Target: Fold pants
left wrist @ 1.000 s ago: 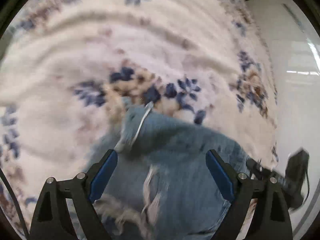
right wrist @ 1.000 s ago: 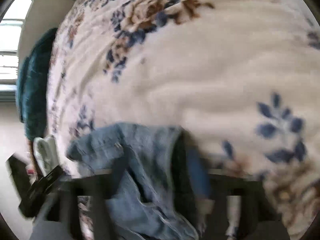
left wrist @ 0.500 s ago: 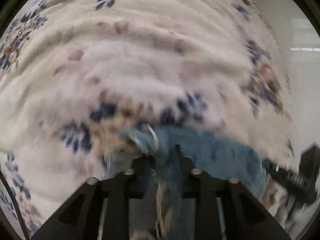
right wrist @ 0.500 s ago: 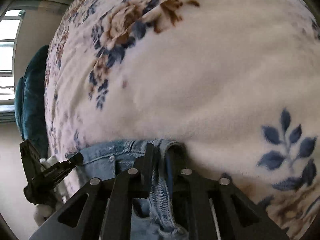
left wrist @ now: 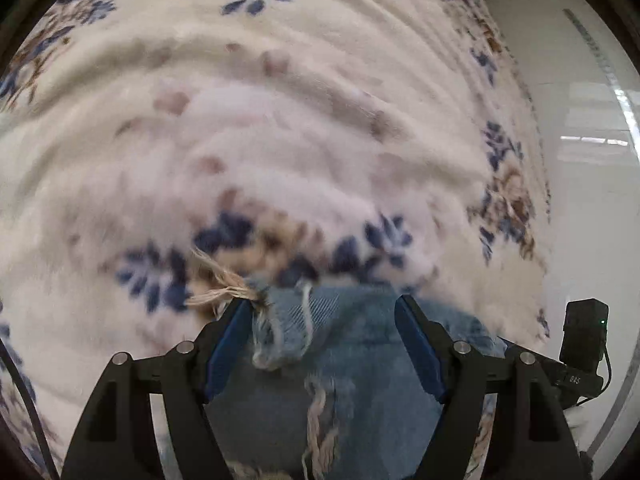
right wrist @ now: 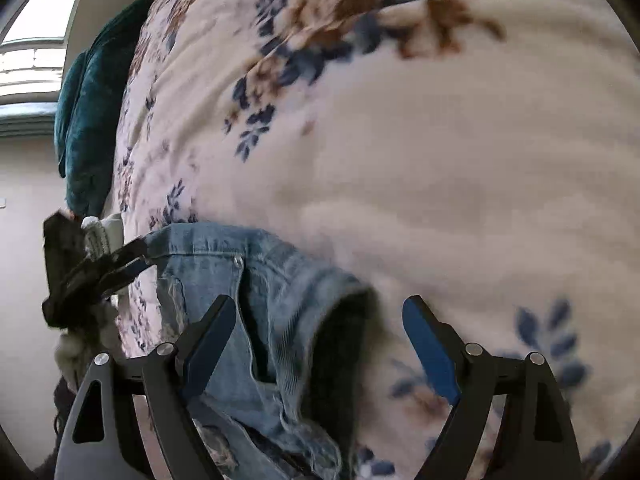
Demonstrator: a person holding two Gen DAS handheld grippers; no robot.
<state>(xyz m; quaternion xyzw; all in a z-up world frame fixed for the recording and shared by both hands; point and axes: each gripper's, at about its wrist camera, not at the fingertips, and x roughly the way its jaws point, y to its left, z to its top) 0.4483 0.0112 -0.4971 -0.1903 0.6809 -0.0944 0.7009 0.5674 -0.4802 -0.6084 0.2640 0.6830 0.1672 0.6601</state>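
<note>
Light blue jeans (left wrist: pixel 360 344) with a frayed hem (left wrist: pixel 224 284) lie bunched on a cream floral blanket (left wrist: pixel 280 140). My left gripper (left wrist: pixel 324 320) points down over the hem end. Its jaws are opening, denim lies between the blue pads (left wrist: pixel 418 344), and neither pad presses on it. In the right wrist view the waistband and pocket part of the jeans (right wrist: pixel 256 280) lies under my right gripper (right wrist: pixel 320 332). Its jaws are also opening wide, with a dark fold of denim between them and no grip. Each gripper shows at the edge of the other's view.
The blanket (right wrist: pixel 420 160) fills most of both views. A teal cushion (right wrist: pixel 88 112) sits at its far left edge, below a bright window (right wrist: pixel 32 60). A pale glossy floor (left wrist: pixel 592 200) runs along the blanket's right edge.
Half a second ago both grippers were closed on the denim. Both have since spread their jaws and let go, and the jeans rest lower on the blanket.
</note>
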